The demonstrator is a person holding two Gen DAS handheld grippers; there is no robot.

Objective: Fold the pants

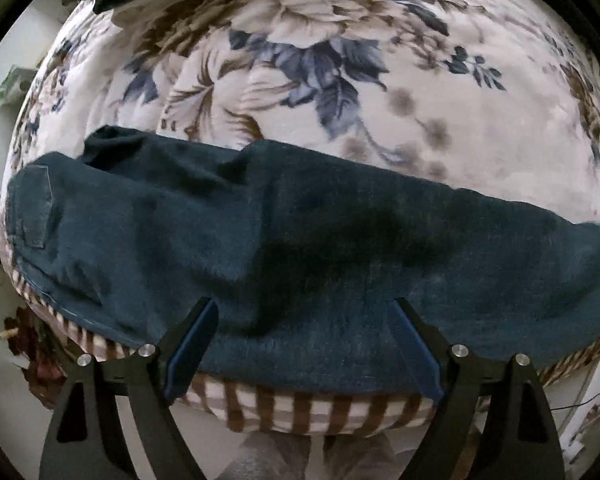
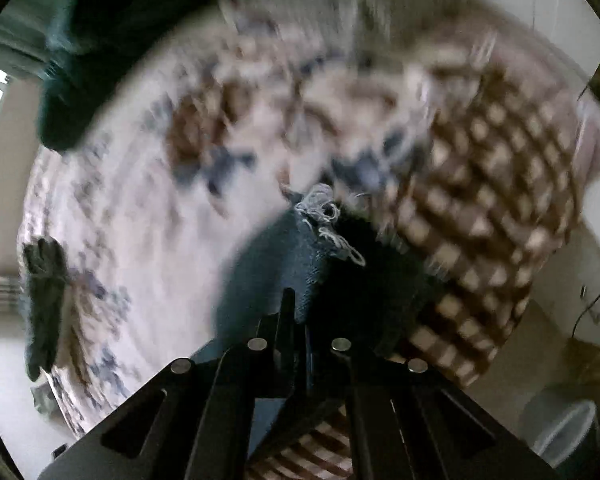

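**Frayed hem in one claw, trousers stretched across the bed**

The dark blue pants [image 1: 300, 248] lie in a long band across the floral blanket [image 1: 340, 60], their long axis running side to side under the left gripper [image 1: 304, 312]. That gripper points down at the cloth with its jaws spread wide and nothing between them; a back pocket [image 1: 34, 208] shows at the left end of the band. The right gripper [image 2: 300, 312] is clamped on a frayed hem [image 2: 324, 220] of dark blue cloth, which I judge to be the far leg end, so it is the hand placed to carry that end over. The right view is smeared by motion, and the band's right end runs out of the left view. A dark heap [image 2: 112, 40] at the blanket's far edge cannot be identified.
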